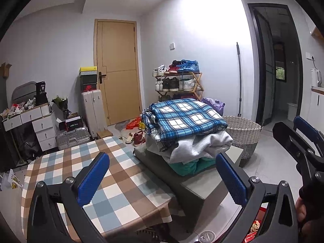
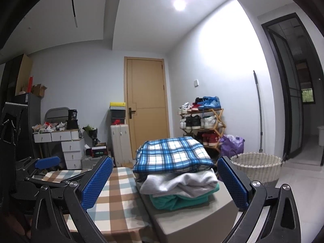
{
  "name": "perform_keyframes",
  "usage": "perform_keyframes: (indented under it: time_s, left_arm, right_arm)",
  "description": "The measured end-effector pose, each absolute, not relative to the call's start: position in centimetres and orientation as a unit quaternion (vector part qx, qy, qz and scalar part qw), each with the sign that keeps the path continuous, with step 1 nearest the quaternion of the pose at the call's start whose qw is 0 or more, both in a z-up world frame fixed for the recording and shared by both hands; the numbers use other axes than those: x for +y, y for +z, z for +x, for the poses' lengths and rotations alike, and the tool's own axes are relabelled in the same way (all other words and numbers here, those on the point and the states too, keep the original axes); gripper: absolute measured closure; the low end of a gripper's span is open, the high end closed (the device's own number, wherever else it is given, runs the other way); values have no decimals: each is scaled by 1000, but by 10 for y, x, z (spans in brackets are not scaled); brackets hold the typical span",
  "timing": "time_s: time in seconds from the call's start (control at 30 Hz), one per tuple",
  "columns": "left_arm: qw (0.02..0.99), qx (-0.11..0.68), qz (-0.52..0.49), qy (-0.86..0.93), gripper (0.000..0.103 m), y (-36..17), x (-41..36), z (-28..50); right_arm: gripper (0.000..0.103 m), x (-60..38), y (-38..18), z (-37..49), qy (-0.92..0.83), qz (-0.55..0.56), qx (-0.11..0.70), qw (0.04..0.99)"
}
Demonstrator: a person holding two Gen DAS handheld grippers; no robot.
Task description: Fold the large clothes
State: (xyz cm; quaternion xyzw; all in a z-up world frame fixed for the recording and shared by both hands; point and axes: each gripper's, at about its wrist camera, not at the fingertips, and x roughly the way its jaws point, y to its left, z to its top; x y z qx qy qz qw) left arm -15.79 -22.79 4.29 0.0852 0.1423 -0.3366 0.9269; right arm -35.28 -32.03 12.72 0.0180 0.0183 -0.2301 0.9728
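Cluttered bedroom, checked-cloth counter bare. Beside it, on a grey box stool, sits a folded stack: blue plaid flannel shirt over grey sweatshirt over teal garment. Left claw and right claw both gape wide, holding nothing. Folding looks mostly done; white wicker basket contents can't be seen.

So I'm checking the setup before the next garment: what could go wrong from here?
The folded stack, with the blue plaid piece on top, overhangs the grey sweatshirt and could slump off the grey box if nudged. Both tongs, left and right, are open and empty close by; a careless reach might drag the layers loose.
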Motion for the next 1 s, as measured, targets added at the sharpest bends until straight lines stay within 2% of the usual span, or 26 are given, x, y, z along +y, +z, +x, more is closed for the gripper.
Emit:
perform_keyframes:
  time_s: [1.0]
  left_arm:
    - [916, 159, 82, -359, 1, 43, -226, -155]
  right_arm:
    - [0, -326, 124, -352, -235, 27, 28, 971]
